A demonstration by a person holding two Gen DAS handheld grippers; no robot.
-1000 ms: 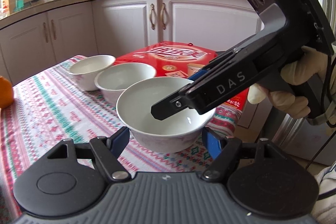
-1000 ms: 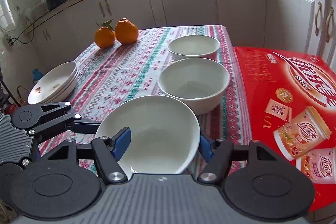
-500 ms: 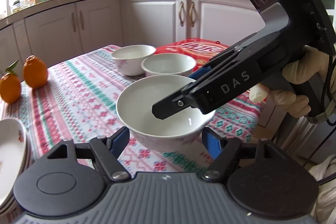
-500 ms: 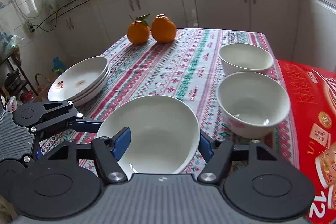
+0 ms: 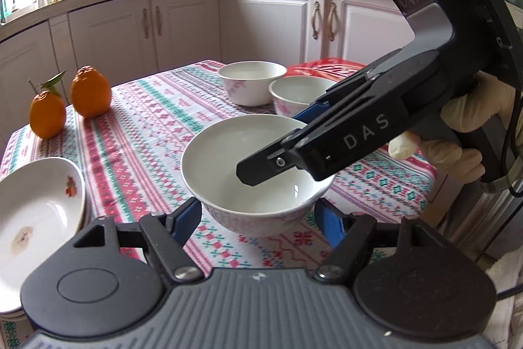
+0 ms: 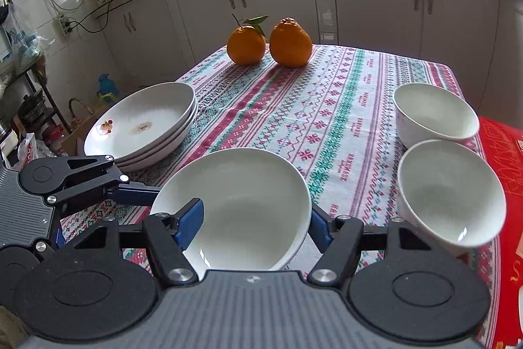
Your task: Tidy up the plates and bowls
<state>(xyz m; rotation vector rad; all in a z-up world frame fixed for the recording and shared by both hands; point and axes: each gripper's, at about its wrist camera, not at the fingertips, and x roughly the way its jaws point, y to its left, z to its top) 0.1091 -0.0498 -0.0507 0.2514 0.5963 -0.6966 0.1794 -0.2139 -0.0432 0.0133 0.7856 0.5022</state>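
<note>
A white bowl (image 5: pixel 228 159) hangs just above the patterned tablecloth, held by both grippers. My left gripper (image 5: pixel 256 218) is shut on its lower sides, a blue pad against each flank. From the right, a gloved hand brings my right gripper (image 6: pixel 253 226), also shut on the bowl (image 6: pixel 248 195). One of its fingers (image 5: pixel 261 169) dips inside the bowl and the other sits outside the rim. Two more white bowls (image 6: pixel 434 116) (image 6: pixel 451 195) stand side by side at the table's right. A stack of shallow plates (image 6: pixel 143 123) rests at the left edge.
Two oranges (image 6: pixel 246 44) (image 6: pixel 290 43) sit at the far end of the table. A red carton (image 6: pixel 510 169) lies beyond the bowls at the right edge. Kitchen cabinets and a counter surround the table. The plate stack (image 5: pixel 36 211) is close on the left.
Both grippers have carried the bowl leftward, away from the red carton and the two bowls. The oranges and the plate stack have come into the left wrist view. Both grips are unchanged.
</note>
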